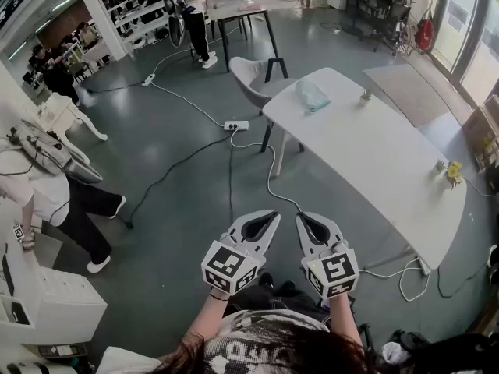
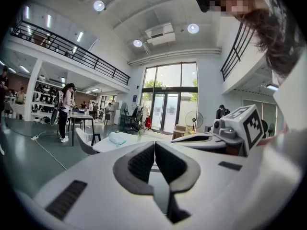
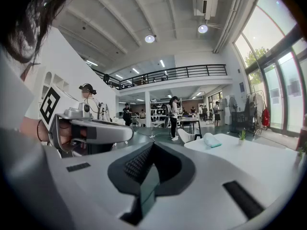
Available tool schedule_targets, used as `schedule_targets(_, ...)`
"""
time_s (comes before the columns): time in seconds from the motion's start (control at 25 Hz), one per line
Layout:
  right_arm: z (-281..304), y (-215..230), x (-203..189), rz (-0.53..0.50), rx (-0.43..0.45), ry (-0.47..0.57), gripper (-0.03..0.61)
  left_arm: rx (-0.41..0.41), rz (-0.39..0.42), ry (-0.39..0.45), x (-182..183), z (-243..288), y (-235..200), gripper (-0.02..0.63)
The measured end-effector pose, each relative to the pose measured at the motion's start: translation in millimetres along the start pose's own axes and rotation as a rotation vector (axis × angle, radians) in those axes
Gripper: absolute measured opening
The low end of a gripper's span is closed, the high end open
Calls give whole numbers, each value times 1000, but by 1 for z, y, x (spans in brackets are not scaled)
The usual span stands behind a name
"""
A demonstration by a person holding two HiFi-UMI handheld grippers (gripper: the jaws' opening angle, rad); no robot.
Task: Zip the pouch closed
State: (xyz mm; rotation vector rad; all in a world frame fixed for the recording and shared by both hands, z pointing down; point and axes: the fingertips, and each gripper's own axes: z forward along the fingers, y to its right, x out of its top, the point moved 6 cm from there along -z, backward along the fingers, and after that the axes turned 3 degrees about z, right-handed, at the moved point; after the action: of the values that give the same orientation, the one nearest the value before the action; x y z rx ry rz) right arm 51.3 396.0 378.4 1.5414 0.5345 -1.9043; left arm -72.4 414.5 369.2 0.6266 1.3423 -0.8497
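Lying near the far end of the long white table (image 1: 374, 154), the pale blue-green soft pouch (image 1: 312, 96) is sitting on its own, well apart from both grippers, and a small green potted plant (image 1: 365, 95) is standing near it. A little pot of yellow flowers (image 1: 453, 174) is standing by the table's right edge. A pale grey moulded chair (image 1: 251, 75) is sitting at the table's far end, and a white power strip (image 1: 236, 125) is lying near it on the grey floor, with cables trailing away from it. The white left gripper (image 1: 270, 217) and the white right gripper (image 1: 302, 218) are hovering side by side over the floor, short of the table — each one's dark padded jaws are pressing together with nothing between them. A person in a white top and black trousers (image 1: 74, 201) is standing at the left
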Motion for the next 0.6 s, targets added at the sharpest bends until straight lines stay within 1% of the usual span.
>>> schedule_targets(0.2,13,-4,-6,23,-16,6,-3,-2,2,-12,-5,-3,-14,14)
schedule_targets(0.48,37,-13,-8,13,-13,-7,-3,0,-5,-15,-7,-9,-39,14)
schedule_targets(0.6,44,-15,-11,24,-16,-4,-3,-4,-3,-18,-13,-10,-50,14)
